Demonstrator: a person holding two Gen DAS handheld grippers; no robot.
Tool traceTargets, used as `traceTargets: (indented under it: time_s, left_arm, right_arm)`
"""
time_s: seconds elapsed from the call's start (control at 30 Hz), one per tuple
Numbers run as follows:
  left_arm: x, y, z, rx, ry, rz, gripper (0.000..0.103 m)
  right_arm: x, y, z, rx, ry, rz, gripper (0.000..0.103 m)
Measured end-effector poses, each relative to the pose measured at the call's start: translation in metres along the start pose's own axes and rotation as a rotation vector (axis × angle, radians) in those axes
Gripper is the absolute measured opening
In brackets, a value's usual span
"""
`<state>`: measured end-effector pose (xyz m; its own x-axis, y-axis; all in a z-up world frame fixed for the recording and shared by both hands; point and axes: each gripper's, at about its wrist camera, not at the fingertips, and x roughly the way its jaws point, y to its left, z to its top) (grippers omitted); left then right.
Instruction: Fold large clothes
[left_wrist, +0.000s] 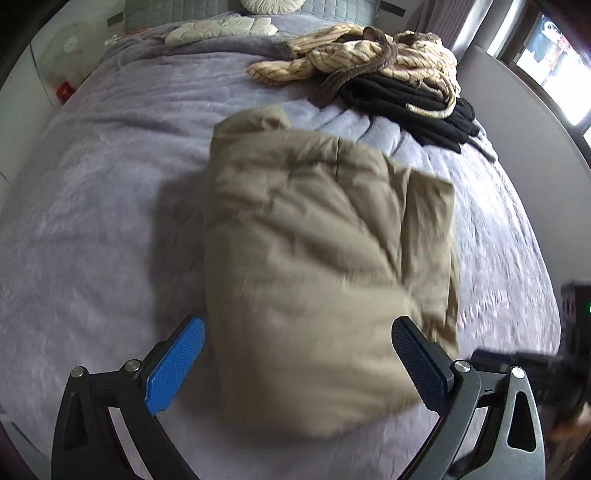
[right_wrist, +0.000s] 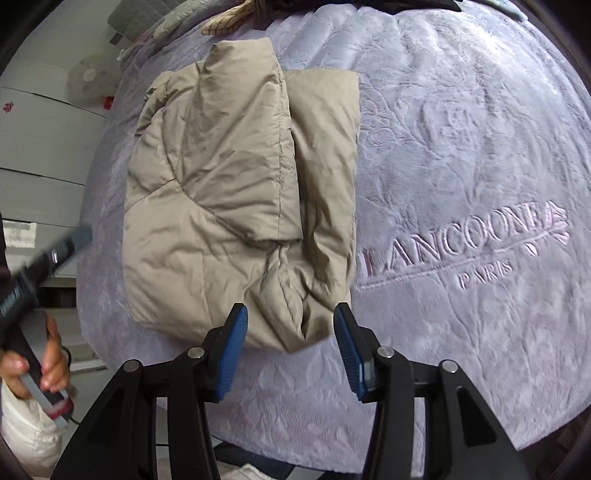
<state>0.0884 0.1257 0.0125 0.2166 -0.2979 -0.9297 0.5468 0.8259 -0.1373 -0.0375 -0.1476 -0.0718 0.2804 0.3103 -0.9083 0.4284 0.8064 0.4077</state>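
Note:
A beige padded jacket (left_wrist: 317, 251) lies folded into a thick rectangle on the lilac blanket (left_wrist: 92, 229). My left gripper (left_wrist: 297, 354) is open, its blue-padded fingers (left_wrist: 173, 365) spread wide on either side of the jacket's near end, holding nothing. In the right wrist view the same jacket (right_wrist: 236, 206) lies folded ahead. My right gripper (right_wrist: 290, 332) is open just short of its near corner, holding nothing. The left gripper, held in a hand, shows at that view's left edge (right_wrist: 40, 269).
A heap of striped cream clothing (left_wrist: 369, 55) and folded black garments (left_wrist: 413, 103) sits at the bed's far right. Pillows (left_wrist: 221, 27) lie at the headboard. The blanket (right_wrist: 461, 240) bears embroidered lettering. White drawers (right_wrist: 40, 177) stand left of the bed.

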Motion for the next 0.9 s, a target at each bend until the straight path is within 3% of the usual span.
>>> traceTargets:
  time_s: [0.17, 0.33, 0.63, 0.7, 0.9]
  left_arm:
    - [-0.021, 0.009, -0.043, -0.039, 0.008, 0.042, 0.102]
    - [-0.029, 0.017, -0.062, -0.121, 0.012, 0.041, 0.102]
    - [-0.048, 0.024, -0.069, -0.184, -0.048, 0.049, 0.102]
    - [-0.05, 0.024, -0.068, -0.183, -0.042, 0.05, 0.102]
    - [-0.058, 0.019, -0.065, -0.153, -0.064, 0.062, 0.102]
  right_arm:
    - [-0.031, 0.009, -0.019, -0.015, -0.004, -0.038, 0.06]
    - [-0.035, 0.028, -0.027, -0.054, -0.014, -0.05, 0.062]
    - [-0.043, 0.056, -0.023, -0.11, -0.056, -0.099, 0.072]
    - [-0.049, 0.06, -0.022, -0.112, -0.078, -0.114, 0.079]
    - [-0.068, 0.074, -0.023, -0.132, -0.151, -0.159, 0.082]
